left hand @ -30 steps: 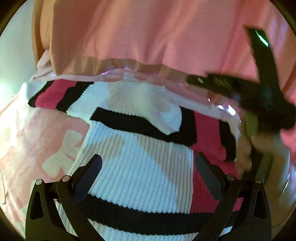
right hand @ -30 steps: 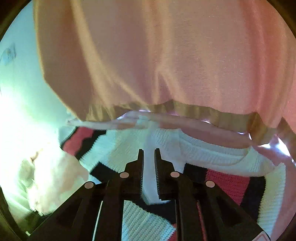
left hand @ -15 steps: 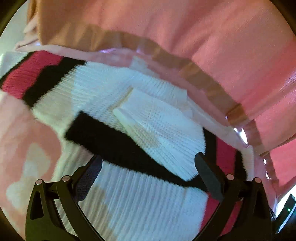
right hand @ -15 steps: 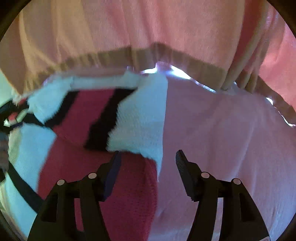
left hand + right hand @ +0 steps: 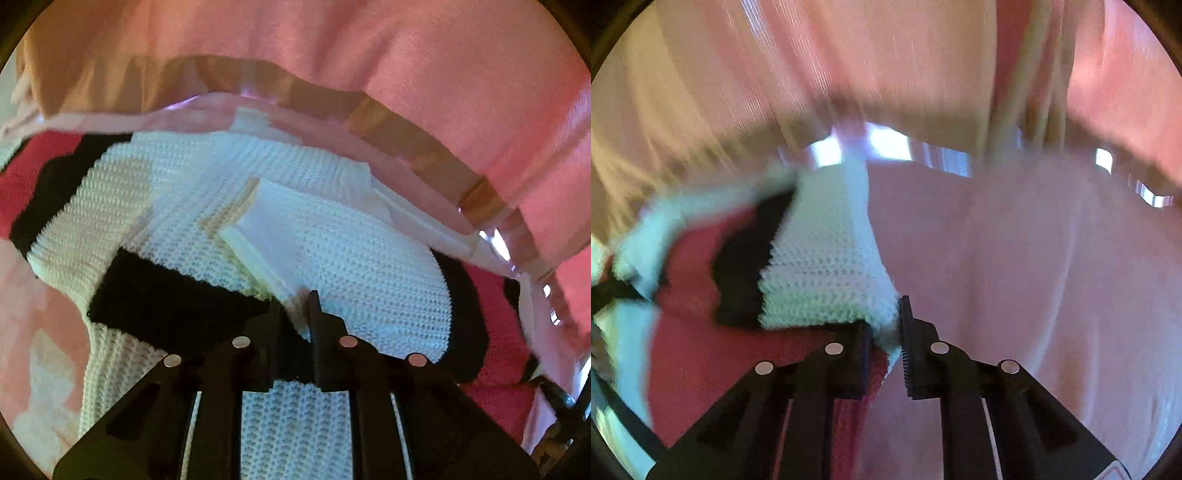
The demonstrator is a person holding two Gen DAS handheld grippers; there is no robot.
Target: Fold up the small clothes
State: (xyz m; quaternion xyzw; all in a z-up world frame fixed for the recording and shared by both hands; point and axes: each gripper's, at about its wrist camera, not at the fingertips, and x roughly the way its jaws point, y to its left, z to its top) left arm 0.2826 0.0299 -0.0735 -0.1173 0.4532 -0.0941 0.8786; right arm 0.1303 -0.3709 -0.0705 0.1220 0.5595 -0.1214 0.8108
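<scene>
Both grippers have dropped onto the sweater (image 5: pixel 332 258), which lies flat on the pink sheet (image 5: pixel 1015 258) below the person's pink top (image 5: pixel 406 74). It's soft, chunky knit, light and floppy, so I judge edges and corners grip best, and thick folds will slide little. My left gripper (image 5: pixel 293 314) is closing on a white folded edge; my right gripper (image 5: pixel 884 332) is closing on the white corner, knit between the jaws.
</scene>
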